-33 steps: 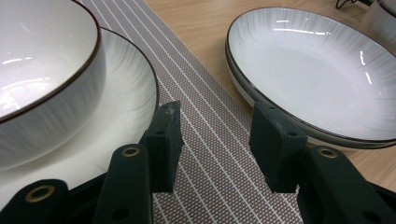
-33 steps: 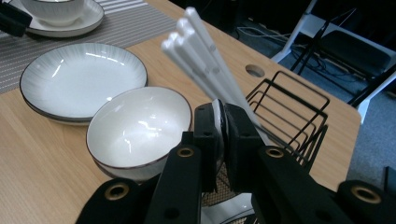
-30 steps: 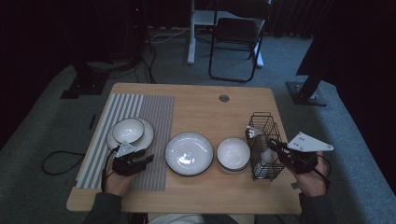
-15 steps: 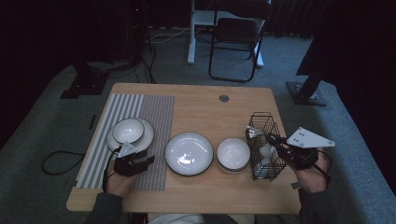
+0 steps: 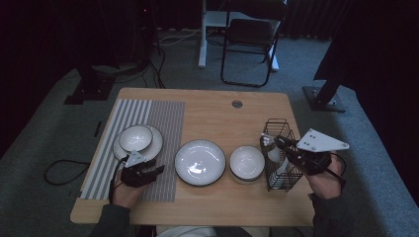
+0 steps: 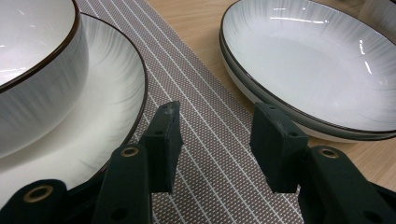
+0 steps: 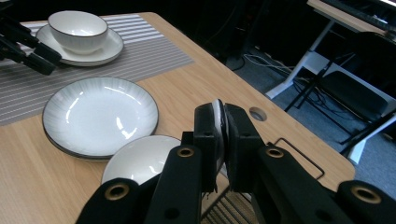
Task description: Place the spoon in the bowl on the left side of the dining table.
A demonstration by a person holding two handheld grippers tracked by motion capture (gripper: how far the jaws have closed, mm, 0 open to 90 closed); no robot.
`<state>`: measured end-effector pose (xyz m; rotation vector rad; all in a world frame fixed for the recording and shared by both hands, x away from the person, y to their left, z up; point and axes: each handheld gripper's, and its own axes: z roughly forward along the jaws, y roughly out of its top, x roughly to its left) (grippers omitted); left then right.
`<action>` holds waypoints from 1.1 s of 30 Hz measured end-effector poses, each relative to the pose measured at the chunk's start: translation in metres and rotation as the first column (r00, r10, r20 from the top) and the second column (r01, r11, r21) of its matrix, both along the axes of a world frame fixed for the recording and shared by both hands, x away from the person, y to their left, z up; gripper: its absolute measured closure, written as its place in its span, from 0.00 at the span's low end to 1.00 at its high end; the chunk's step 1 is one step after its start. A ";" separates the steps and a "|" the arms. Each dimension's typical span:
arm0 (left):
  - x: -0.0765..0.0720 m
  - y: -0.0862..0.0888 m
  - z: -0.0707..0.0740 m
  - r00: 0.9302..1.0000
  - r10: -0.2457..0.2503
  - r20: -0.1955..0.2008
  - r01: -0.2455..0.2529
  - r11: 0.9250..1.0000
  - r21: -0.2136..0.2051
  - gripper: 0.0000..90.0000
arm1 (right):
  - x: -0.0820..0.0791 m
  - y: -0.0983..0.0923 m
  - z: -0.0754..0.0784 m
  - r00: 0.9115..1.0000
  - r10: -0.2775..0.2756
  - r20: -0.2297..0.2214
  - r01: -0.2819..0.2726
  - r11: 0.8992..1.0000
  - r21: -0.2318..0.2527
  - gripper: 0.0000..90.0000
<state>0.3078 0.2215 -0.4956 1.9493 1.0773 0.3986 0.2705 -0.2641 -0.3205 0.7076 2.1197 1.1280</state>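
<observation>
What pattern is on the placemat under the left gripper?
The placemat is grey-brown weave with thin white stripes, clearest in the left gripper view.

The white utensil pinched between the right gripper's fingers stays mostly hidden, its kind unclear

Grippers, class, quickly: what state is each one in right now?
Left gripper: open, nothing between its jaws, over the striped mat.
Right gripper: shut on a thin white utensil.
</observation>
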 end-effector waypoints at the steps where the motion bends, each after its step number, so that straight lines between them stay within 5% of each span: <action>1: 0.000 0.000 0.000 1.000 0.000 -0.001 0.000 1.000 0.001 0.60 | 0.000 0.002 0.000 1.000 0.005 0.001 -0.005 1.000 -0.001 0.94; 23: -0.002 0.001 -0.003 1.000 0.000 -0.010 0.000 1.000 0.002 0.59 | 0.012 0.038 -0.009 0.993 0.114 -0.030 -0.113 0.993 0.032 0.94; 33: -0.001 0.001 -0.005 1.000 0.000 -0.008 0.000 1.000 0.002 0.59 | 0.020 0.058 -0.019 0.980 0.187 -0.068 -0.182 0.980 0.080 0.94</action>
